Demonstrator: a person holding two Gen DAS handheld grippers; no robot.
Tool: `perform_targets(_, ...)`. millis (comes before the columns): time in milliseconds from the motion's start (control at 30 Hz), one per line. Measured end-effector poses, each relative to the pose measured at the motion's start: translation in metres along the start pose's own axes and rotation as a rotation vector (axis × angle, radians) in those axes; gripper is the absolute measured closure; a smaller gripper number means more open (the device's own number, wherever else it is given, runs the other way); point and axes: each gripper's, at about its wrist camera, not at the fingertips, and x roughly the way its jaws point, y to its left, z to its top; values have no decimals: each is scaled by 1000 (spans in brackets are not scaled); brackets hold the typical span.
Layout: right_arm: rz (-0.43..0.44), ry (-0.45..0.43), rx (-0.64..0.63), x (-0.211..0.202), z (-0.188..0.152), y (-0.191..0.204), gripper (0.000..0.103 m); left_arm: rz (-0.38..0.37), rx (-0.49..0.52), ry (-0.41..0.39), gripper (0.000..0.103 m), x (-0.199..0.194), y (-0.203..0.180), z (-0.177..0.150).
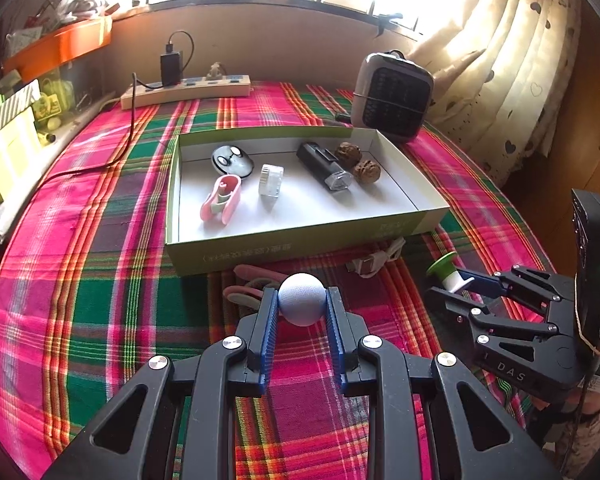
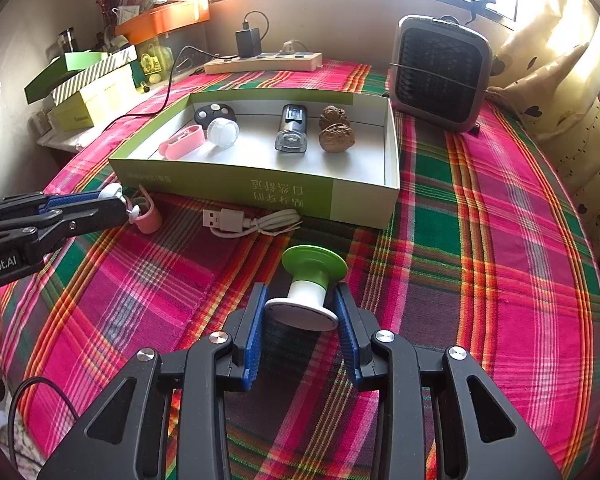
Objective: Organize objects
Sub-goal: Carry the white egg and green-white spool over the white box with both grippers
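— Plaid cloth [image 1: 100,300] under everything, and both my tongs are loaded. What step is this?

— Pick-up, I'd judge. My left gripper [image 1: 302,304] pinches the pale ball [image 1: 302,298] between its blue pads; my right gripper [image 2: 302,310] pinches the green-and-white spool [image 2: 310,284] by its white end. Both sit low over the cloth, just in front of the box [image 1: 300,246].

— And next?

— Lift each clear of the near wall, carry it over a bare patch of the box floor, then let go.

— What's the count?

— In the box: two walnuts [image 1: 358,160], one black case [image 1: 324,166], one clear cap [image 1: 271,179], one round black piece [image 1: 232,160], one pink clip [image 1: 222,200]. Outside: one white cable [image 2: 252,222], one more pink clip [image 2: 146,214].
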Motion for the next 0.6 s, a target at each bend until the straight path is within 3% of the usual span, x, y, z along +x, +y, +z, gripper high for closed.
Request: perform_targets(600,0,-6,3,-4,-5,5,69,26,46,10,81,-1,-15,-10)
